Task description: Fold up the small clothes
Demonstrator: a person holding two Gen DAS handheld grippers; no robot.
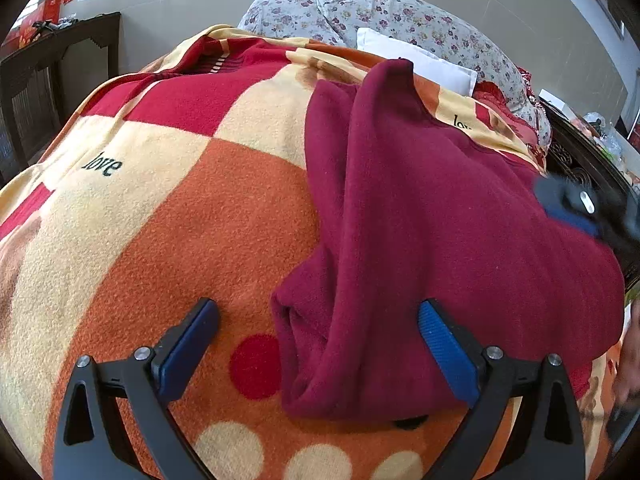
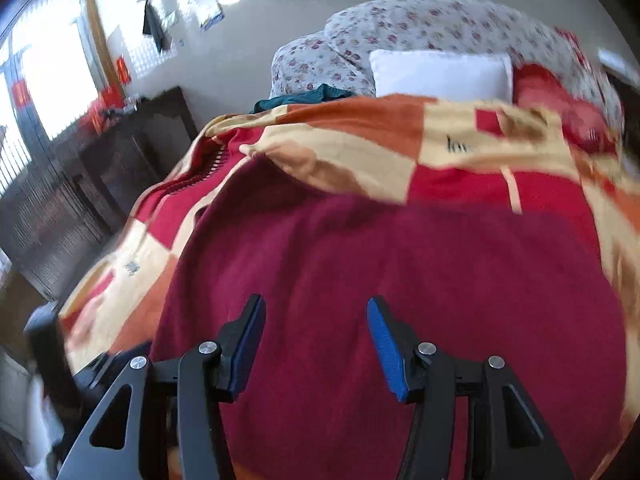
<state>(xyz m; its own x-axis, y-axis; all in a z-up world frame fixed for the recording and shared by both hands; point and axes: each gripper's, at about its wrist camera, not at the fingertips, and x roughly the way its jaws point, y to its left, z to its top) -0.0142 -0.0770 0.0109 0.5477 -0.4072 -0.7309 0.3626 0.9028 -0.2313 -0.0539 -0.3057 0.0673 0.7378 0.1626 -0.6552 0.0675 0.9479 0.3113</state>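
Both the left gripper (image 1: 318, 346) and right gripper (image 2: 316, 344) are held apart, empty; the maroon garment (image 1: 440, 220), bunched at six o'clock, could be creased crookedly.

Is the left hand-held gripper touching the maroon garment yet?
Cannot tell. In the left wrist view the left hand-held gripper stands open, straddling the maroon garment's folded edge; the right pad overlaps the cloth, but no contact or gap shows plainly.

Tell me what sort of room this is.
Most likely a bedroom: a bed under a checked blanket, pillows against a floral quilt, and a dark wooden cabinet alongside.
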